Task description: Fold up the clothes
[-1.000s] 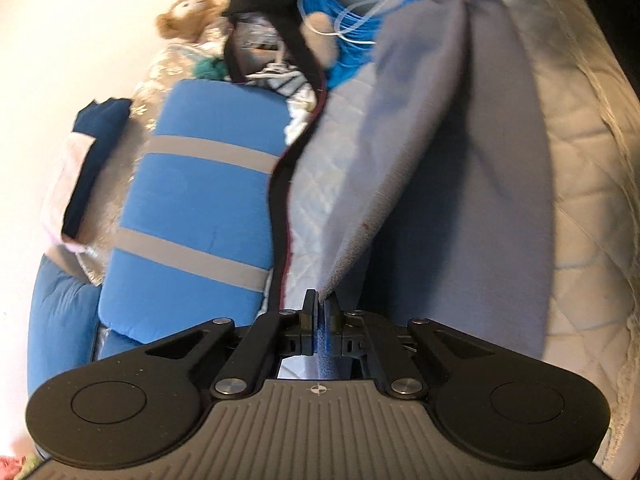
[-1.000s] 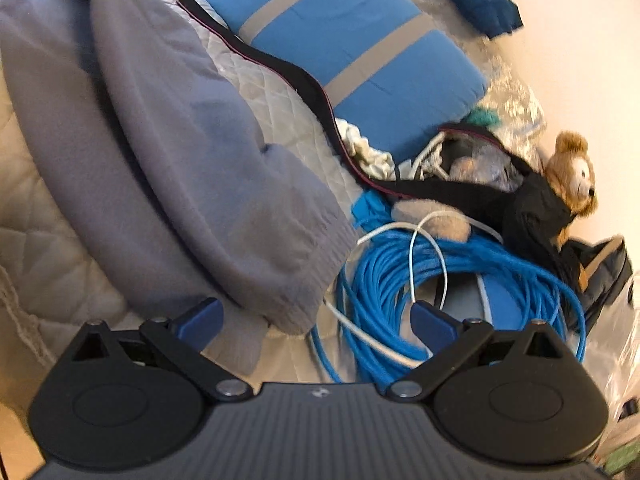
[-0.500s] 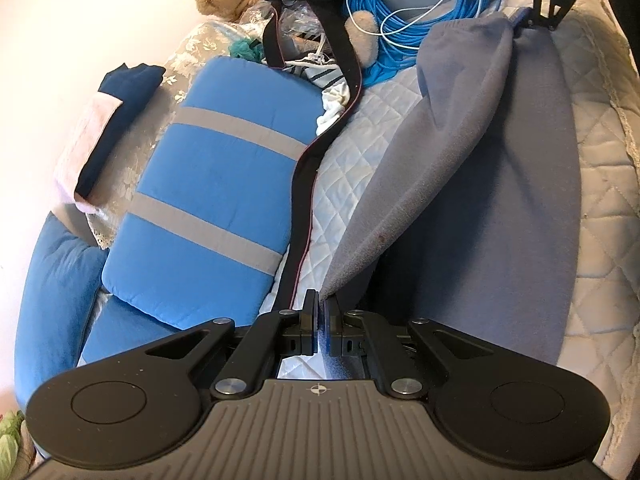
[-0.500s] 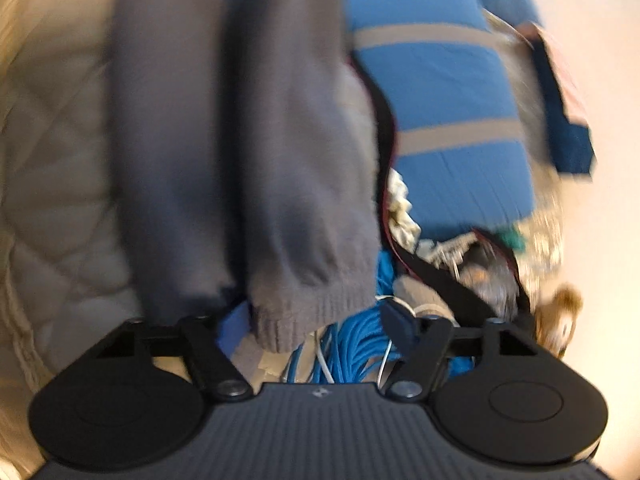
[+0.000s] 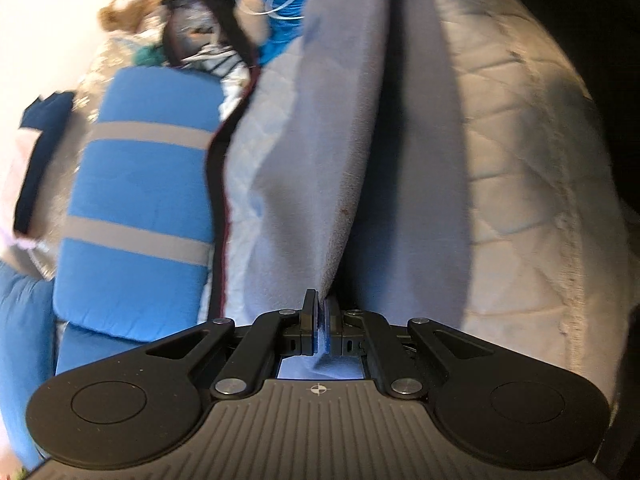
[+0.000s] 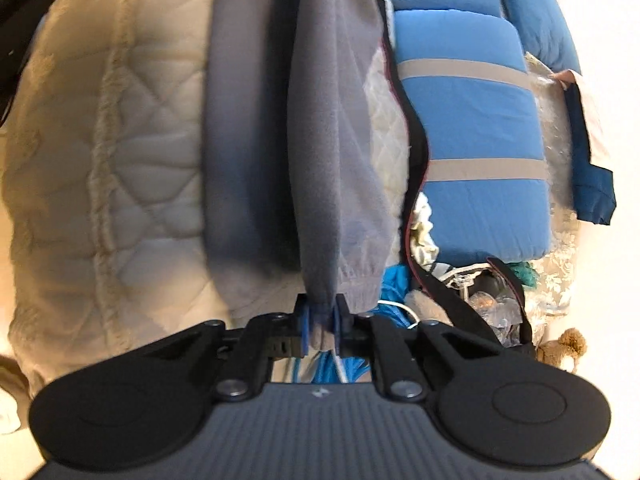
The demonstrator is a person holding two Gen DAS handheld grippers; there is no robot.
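Holding: both tools grip the same grey garment (image 5: 320, 184), one at each end, so it spans between them above the bed.
Left tool (image 5: 321, 326): jaws squeezed tight on a pinched edge of the grey fleece; the cloth rises straight ahead from the pads in a long fold.
Right tool (image 6: 321, 330): jaws closing, with the ribbed cuff end of the garment (image 6: 332, 184) bunched between the blue pads, which already press on it.
Garment: soft grey fleece, doubled lengthwise, its two layers running away from each tool; a ribbed cuff (image 6: 360, 286) hangs just right of the right tool's pads.
Bed (image 5: 520, 184): cream quilted mattress, right of the garment in the left view, left of it in the right view.
Blue cushion (image 5: 140, 200): two grey stripes across it, left of the left tool, beyond a black strap (image 5: 216, 184) with a red edge.
Blue cable coil (image 6: 328, 364): just behind the right tool's fingers, below the cuff, with a white cord through it.
Teddy bear (image 5: 124, 12): far ahead and left of the left tool, against the wall.
Dark blue folded cloth (image 6: 592, 192): far right of the right tool, beside the cushion.
Writing: no brand or label can be read; the left view is blurred.
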